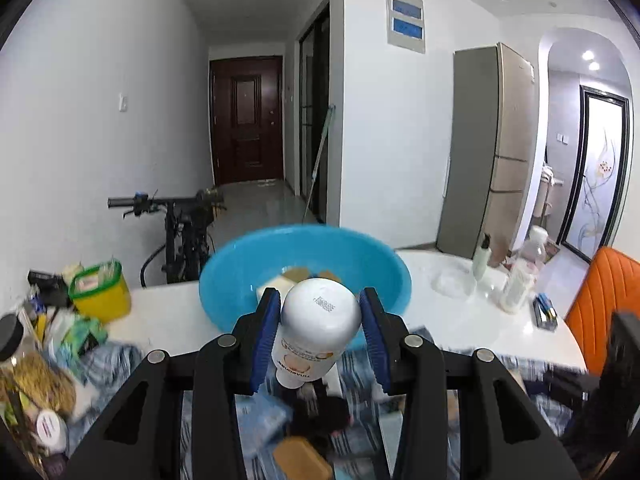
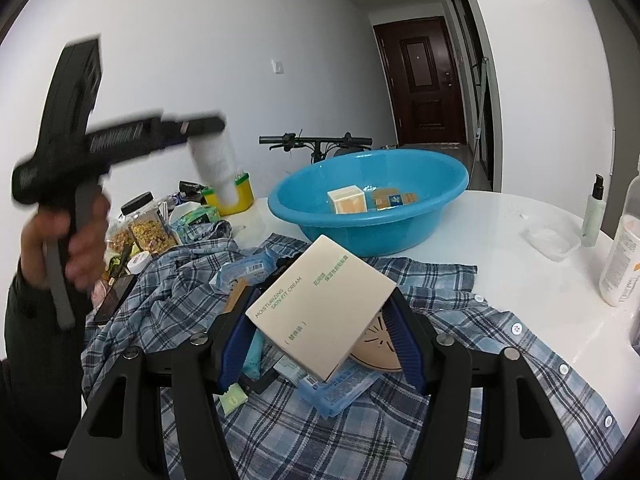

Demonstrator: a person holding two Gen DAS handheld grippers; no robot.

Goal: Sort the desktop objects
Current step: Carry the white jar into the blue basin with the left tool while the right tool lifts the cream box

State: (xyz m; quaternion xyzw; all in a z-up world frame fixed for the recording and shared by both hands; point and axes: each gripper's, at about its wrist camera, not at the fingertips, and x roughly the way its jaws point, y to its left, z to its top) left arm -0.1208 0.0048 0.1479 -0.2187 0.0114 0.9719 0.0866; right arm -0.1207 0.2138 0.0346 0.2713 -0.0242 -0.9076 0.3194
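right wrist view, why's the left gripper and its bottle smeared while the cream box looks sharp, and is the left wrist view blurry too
Right wrist view: motion blur smears the left gripper and white bottle; the cream box in the right gripper stays crisp, print readable. Left wrist view: the bottle is sharp, but the blue basin rim and plaid shirt are streaked; fisheye bends the walls.

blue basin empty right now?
No: the blue basin holds a cream box and a tan carton, per the right wrist view.

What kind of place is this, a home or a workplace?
Most likely a home, a flat's dining area: a fridge by the wall, a dark front door down the hallway, a bicycle parked behind the white table.
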